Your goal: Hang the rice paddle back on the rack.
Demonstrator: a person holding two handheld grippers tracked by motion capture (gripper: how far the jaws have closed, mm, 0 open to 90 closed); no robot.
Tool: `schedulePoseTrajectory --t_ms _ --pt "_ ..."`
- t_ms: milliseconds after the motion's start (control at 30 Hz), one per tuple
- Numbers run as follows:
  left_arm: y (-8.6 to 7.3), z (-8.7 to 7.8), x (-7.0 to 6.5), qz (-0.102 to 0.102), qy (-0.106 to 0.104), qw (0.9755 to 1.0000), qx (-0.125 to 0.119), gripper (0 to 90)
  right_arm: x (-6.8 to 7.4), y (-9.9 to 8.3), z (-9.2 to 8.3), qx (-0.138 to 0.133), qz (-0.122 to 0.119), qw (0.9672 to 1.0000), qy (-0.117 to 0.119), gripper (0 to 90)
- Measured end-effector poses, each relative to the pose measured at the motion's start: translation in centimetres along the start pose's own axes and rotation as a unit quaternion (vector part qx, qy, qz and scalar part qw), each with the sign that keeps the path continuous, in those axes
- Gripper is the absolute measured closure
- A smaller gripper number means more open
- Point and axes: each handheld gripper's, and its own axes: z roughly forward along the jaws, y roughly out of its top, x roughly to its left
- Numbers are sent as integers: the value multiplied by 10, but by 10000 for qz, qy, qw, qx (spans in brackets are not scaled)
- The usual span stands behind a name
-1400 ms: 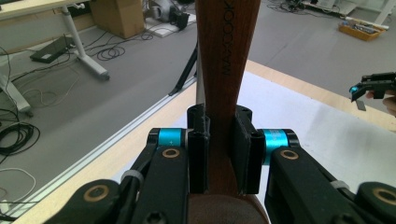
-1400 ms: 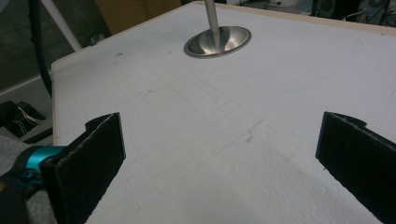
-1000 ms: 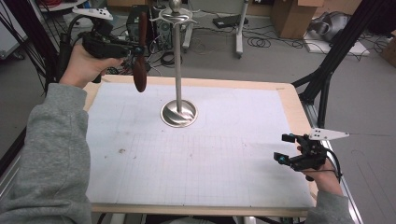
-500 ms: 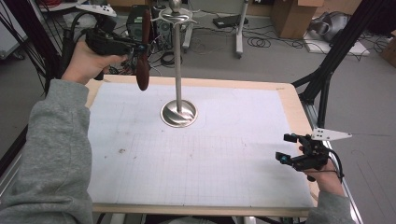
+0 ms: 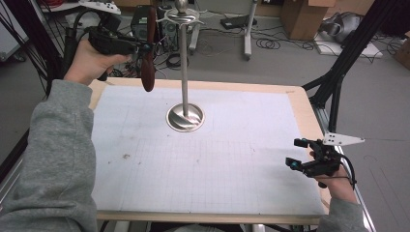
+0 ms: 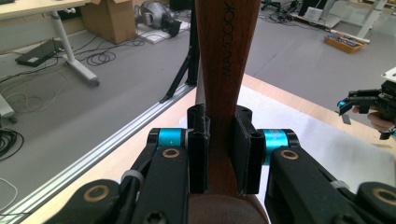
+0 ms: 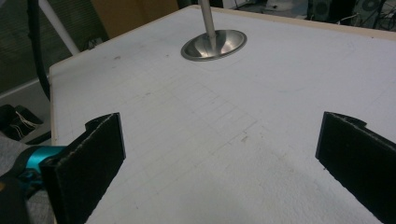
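Wooden spoon (image 5: 148, 58) clamped — left hand-held gripper (image 5: 140, 47), beyond table's far edge (image 5: 193, 85)

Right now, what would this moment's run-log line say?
left gripper: shut on wooden utensil, raised beside stand | right gripper: open, nothing between jaws, low at table edge | stand hooks: bare

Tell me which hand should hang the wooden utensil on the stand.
Left. The left gripper already clamps the wooden utensil beside the stand's top; the right gripper sits open, far off, near the table's edge.
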Motion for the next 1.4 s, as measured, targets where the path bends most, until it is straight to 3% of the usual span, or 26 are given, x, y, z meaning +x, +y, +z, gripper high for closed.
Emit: schedulePoseTrajectory --t_ms 167,333,533,1400 --pt "-1 4 1 16 124 9999 51 776 0 0 0 8 16 10000 -14 0" --pt "-1 7 2 -21 -9 10000 -2 776 -1 -1 -2 -16 5 10000 -33 0" --pt "-2 7 3 1 60 10000 60 776 -1 -1 -1 20 23 10000 -27 0" --pt "-3 19 1 -23 -80 9999 130 776 -1 -2 -2 -22 60 10000 -27 0"
